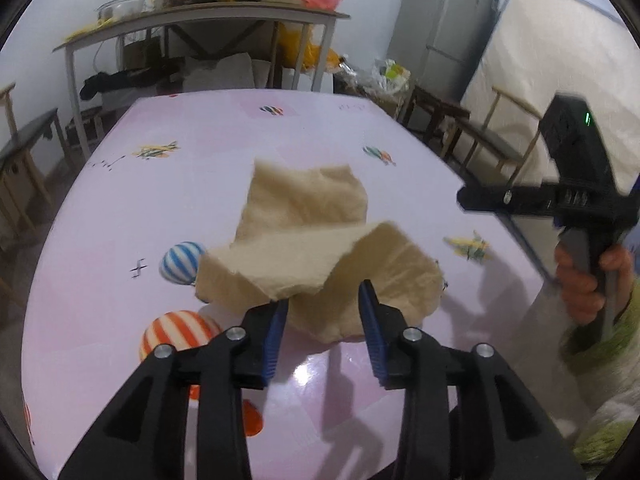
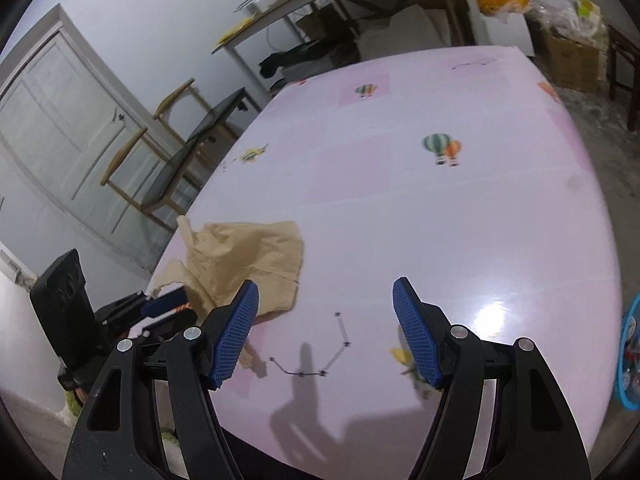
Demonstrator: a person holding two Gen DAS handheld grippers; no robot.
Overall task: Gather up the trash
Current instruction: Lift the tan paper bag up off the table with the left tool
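Observation:
A crumpled beige paper napkin (image 1: 304, 216) lies on the pink tablecloth (image 1: 192, 192) with printed balloons and planes. My left gripper (image 1: 323, 296) stands open at the napkin's near edge. Its blue pads flank a fold of the paper without pressing on it. In the right wrist view the napkin (image 2: 248, 252) sits at the table's left edge, with the left gripper (image 2: 176, 306) reaching in under it from the left. My right gripper (image 2: 326, 292) hovers wide open over bare tablecloth (image 2: 440, 220), to the right of the napkin, nothing between its fingers. A hand (image 1: 584, 284) holds it.
Behind the table stands a side table (image 1: 200, 16) loaded with jars, a bowl and a pink bag. A grey fridge (image 1: 444, 28) and a leaning mattress (image 1: 560, 60) are at the right. Wooden chairs (image 2: 176, 168) and a door (image 2: 60, 128) are at the left. A blue basket (image 2: 630, 360) is beside the table.

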